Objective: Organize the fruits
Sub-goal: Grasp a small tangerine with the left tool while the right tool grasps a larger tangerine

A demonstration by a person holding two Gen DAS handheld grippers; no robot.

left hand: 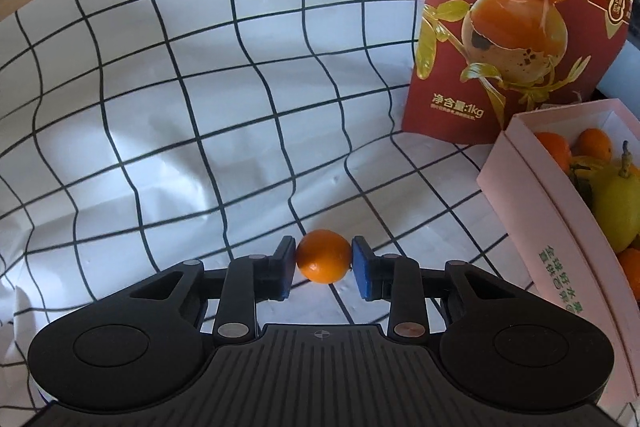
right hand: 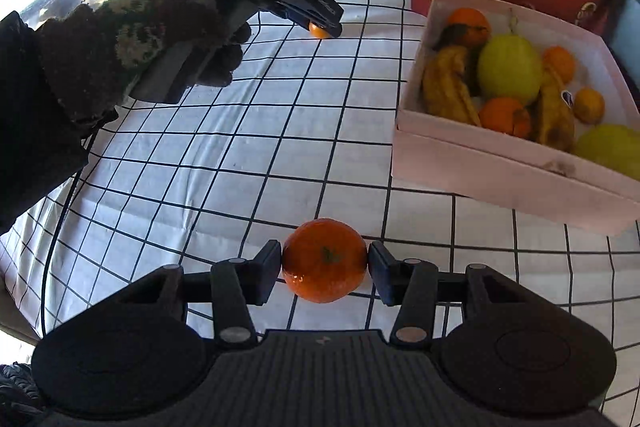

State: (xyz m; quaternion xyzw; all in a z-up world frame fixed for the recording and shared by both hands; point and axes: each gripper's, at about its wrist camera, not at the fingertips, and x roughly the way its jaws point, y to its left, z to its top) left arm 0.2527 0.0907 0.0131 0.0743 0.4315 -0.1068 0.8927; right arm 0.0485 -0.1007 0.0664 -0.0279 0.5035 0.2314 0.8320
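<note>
Orange kumquat (left hand: 323, 257) clamped in left gripper (left hand: 323, 263); tangerine (right hand: 324, 259) clamped in right gripper (right hand: 325, 267), both left of pink box (right hand: 500, 163).

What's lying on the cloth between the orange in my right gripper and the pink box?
Nothing: in the right wrist view only bare checked tablecloth separates the orange in the right gripper from the pink box.

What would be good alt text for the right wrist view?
The right tongs grip a mandarin above a checked tablecloth. At right, a pink box holds citrus, bananas and green fruit; at upper left, a gloved hand works the other tongs.
</note>
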